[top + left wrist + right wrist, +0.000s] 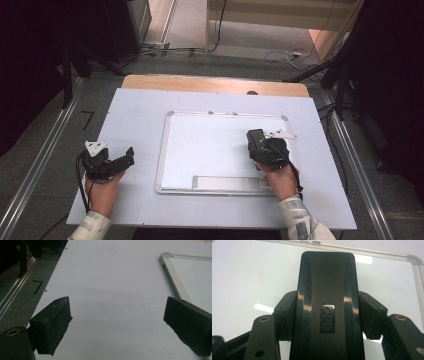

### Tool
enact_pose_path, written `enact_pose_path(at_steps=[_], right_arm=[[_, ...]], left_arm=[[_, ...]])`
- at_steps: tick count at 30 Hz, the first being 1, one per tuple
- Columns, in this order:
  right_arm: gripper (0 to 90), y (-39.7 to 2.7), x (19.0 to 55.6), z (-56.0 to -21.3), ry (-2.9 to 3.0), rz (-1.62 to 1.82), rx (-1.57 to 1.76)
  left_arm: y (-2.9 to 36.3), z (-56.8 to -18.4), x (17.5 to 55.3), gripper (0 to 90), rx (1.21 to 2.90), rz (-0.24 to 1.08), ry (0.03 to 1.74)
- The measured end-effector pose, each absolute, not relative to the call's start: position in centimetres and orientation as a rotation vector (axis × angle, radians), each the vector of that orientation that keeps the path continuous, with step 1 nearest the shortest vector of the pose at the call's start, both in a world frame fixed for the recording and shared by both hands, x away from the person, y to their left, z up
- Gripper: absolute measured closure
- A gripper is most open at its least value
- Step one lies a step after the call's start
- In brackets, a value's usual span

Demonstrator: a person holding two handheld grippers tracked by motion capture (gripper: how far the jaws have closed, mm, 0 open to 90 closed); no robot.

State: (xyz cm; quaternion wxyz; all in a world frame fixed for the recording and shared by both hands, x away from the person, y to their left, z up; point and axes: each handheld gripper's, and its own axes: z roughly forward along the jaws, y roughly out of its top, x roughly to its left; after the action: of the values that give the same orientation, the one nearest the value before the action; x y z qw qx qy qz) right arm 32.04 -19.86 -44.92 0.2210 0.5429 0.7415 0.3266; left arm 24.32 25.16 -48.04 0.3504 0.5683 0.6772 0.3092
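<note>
Presently: right gripper (325, 317) clamps a black eraser (327, 290) over the whiteboard (200, 145), its underside hidden; left gripper (117, 322) agape, empty.

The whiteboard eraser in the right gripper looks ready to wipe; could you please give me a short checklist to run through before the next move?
1. Whiteboard eraser clamped from both sides by the right gripper: ok.
2. Eraser positioned over the whiteboard, within its frame: ok.
3. Eraser's wiping face in contact with the board: cannot tell, its underside is hidden.
4. Marks left on the board to wipe: cannot tell, the surface looks blank in the high view.
5. Left gripper off the whiteboard, on the table, jaws open and holding nothing: ok.
6. Tray along the board's near edge free of the eraser: ok.
</note>
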Motion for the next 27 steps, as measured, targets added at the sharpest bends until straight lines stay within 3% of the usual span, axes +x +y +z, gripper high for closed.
enact_pose_path(at_steps=[27], right_arm=[[36.9,-23.7,31.8,-45.5,1.959,0.855,1.584]], left_arm=[[25.2,-48.0,24.3,7.7,1.472,0.802,1.749]])
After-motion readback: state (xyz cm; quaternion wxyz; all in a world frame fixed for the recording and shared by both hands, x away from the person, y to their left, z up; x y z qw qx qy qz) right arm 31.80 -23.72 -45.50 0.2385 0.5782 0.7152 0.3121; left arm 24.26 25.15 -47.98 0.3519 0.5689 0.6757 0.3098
